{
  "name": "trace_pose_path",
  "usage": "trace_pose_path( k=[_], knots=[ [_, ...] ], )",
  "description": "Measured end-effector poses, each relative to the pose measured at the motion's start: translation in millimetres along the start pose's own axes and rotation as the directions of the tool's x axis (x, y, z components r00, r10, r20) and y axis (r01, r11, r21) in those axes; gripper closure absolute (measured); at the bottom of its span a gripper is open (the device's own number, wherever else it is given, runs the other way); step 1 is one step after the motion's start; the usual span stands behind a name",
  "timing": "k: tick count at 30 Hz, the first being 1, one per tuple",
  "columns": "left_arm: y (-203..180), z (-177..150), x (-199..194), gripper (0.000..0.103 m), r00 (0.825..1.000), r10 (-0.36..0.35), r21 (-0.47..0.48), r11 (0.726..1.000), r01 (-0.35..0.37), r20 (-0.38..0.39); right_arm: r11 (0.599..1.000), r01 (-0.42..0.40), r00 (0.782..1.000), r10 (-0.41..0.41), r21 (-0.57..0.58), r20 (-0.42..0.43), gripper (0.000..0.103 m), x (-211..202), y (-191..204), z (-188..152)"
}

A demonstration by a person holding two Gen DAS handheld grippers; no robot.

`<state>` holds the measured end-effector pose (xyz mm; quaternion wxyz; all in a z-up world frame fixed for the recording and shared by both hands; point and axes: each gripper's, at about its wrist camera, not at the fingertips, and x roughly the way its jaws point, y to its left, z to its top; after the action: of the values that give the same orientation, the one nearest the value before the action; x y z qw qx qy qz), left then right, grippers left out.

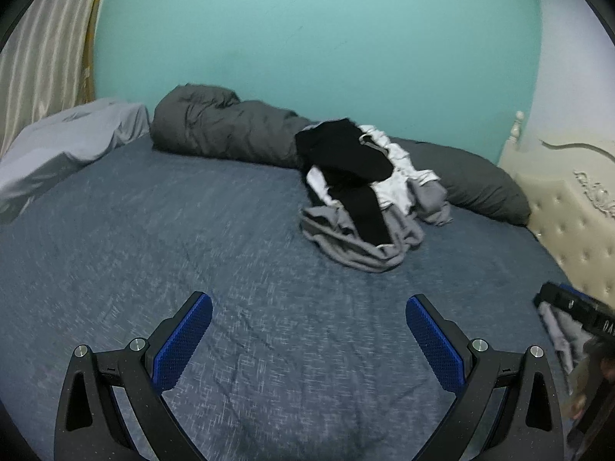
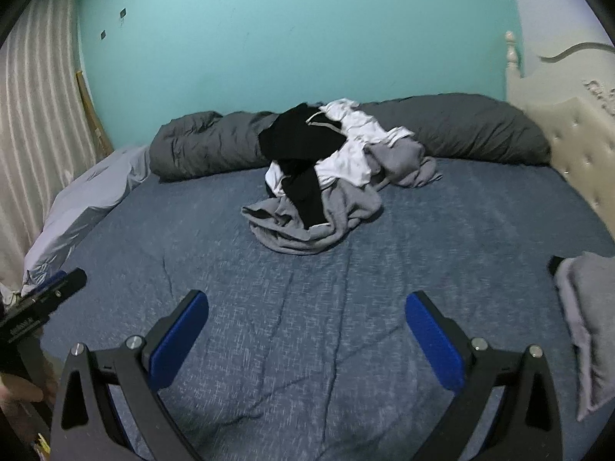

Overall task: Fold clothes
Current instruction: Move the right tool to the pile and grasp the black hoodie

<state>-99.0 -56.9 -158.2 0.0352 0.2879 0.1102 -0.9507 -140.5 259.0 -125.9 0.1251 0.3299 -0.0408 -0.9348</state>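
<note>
Black, white and grey garments form a crumpled pile of clothes [image 1: 365, 196] [image 2: 326, 180] right of centre in the left wrist view, on the blue bed [image 1: 192, 238] [image 2: 442, 230] before a rolled dark grey duvet [image 1: 230, 130] [image 2: 207, 142]. Low in each frame, the left hand-held gripper [image 1: 309, 342] and right hand-held gripper [image 2: 307, 340] hover spread wide, holding nothing. A folded grey garment [image 2: 588, 315] lies at the right edge of the right wrist view.

Both wrist views face the bed [image 1: 153, 230] — overlapping.
</note>
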Motion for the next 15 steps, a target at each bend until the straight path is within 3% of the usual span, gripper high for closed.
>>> trace_pose_path(
  k=[3, 5, 9, 15],
  knots=[
    [7.2, -13.7, 27.6, 0.000, 1.000, 0.004, -0.013, 1.000, -0.004, -0.013, 1.000, -0.008, 1.000, 0.008, -0.024, -0.019, 0.001, 34.4, -1.1, 2.9],
    [13.8, -21.8, 45.2, 0.000, 1.000, 0.003, -0.023, 1.000, -0.004, -0.024, 0.999, -0.017, 0.999, 0.016, -0.038, -0.037, 0.009, 58.0, -1.9, 6.2],
    [30.4, -34.8, 74.3, 0.000, 0.999, 0.007, -0.062, 0.998, -0.010, -0.038, 0.998, -0.037, 0.997, 0.033, -0.060, -0.064, 0.013, 105.9, -2.2, 16.8],
    [49.2, -47.7, 99.2, 0.000, 0.998, 0.006, -0.106, 0.994, -0.012, -0.056, 0.992, -0.100, 0.990, 0.090, -0.082, -0.113, 0.027, 182.2, -2.1, 39.4]
  ],
)
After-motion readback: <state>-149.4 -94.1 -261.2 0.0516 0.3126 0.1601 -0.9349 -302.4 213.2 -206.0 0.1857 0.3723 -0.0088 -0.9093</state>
